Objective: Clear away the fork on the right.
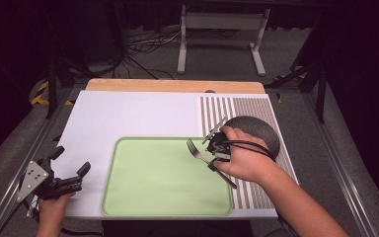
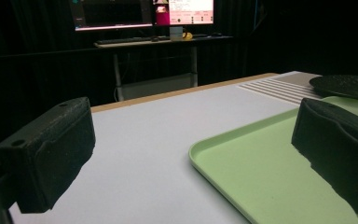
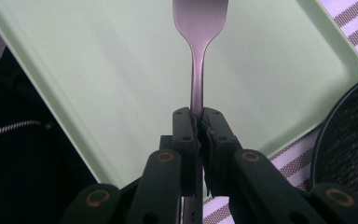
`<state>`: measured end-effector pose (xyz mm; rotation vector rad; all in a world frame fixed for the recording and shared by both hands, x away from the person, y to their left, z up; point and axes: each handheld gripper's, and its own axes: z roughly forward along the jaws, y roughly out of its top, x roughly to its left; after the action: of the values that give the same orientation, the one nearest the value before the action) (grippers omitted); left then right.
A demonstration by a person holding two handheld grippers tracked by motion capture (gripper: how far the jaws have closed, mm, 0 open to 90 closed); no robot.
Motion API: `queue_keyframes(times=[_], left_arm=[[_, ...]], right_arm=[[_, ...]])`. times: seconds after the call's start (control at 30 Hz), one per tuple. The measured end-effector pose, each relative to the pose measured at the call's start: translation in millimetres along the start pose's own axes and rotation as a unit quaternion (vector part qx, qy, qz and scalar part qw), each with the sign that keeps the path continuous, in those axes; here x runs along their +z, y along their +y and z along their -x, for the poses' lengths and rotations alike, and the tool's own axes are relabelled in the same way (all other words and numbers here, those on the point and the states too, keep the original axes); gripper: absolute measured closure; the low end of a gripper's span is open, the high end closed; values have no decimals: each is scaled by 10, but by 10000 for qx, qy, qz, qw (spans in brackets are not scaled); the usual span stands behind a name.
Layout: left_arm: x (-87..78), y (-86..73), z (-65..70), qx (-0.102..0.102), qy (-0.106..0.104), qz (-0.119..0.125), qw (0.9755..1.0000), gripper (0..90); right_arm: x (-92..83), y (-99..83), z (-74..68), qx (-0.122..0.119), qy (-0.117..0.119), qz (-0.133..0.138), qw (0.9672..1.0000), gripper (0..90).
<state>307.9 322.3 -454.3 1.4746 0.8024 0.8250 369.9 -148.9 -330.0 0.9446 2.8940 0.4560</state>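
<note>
One fork [image 3: 199, 56] clamped at its neck in right gripper [image 3: 199, 122], over the green tray [image 1: 128, 197]. Left gripper [image 1: 69, 168] fingers released, idle at worktop [image 1: 128, 113] edge. Lower it level, release only on contact.

Pale green tray [image 1: 143, 197], striped mat [image 1: 256, 106]

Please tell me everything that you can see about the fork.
The fork is plain silver-grey metal, with a slim handle that widens toward the tines. The right hand-held gripper holds it by the handle, jaws closed on it, as the right gripper view shows. In the high view the tines point up and left over the right part of the green tray, and the handle end sticks out below the hand. Whether the fork touches the tray, I cannot tell.
</note>
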Motion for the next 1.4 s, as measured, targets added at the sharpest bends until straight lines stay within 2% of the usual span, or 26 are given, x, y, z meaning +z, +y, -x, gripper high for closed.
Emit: queue_keyframes(times=[0.07, 0.13, 0.23, 0.33, 0.53, 0.63, 0.7, 0.77, 0.9, 1.13, 1.4], left_arm=[[0, 0, -1, -9, 5, 11, 10000, 1], [0, 0, -2, -10, 5, 14, 10000, 1], [-3, 2, 0, -3, 4, 3, 10000, 1], [0, 1, -1, -8, -3, 10, 10000, 2], [0, 3, 2, 3, -11, -8, 10000, 1], [2, 3, 2, 6, -10, -13, 10000, 2], [3, 3, 1, 6, -9, -11, 10000, 2], [3, 3, 1, 5, -3, -3, 10000, 1], [2, 4, 3, 0, -3, 6, 10000, 2], [2, 4, 2, 0, -5, 7, 10000, 2], [5, 3, 4, -1, -5, 2, 10000, 2]], right_arm=[[16, 9, -16, 196, -25, -77, 9998, 843], [29, 22, -31, 393, -19, -23, 9992, 843], [44, 36, -30, 479, -112, -6, 9988, 843], [80, 45, -30, 696, -180, 4, 9974, 843], [165, 42, 0, 1068, -207, 16, 9941, 842], [224, 37, 29, 1108, -158, -53, 9937, 842], [257, 33, 39, 1182, -209, -58, 9928, 842], [285, 32, 44, 1347, -216, -33, 9906, 841], [350, 29, 52, 1463, -184, -57, 9891, 841], [498, 3, 41, 1435, -130, -187, 9894, 840], [615, -38, 66, 1638, -103, -341, 9858, 839]])
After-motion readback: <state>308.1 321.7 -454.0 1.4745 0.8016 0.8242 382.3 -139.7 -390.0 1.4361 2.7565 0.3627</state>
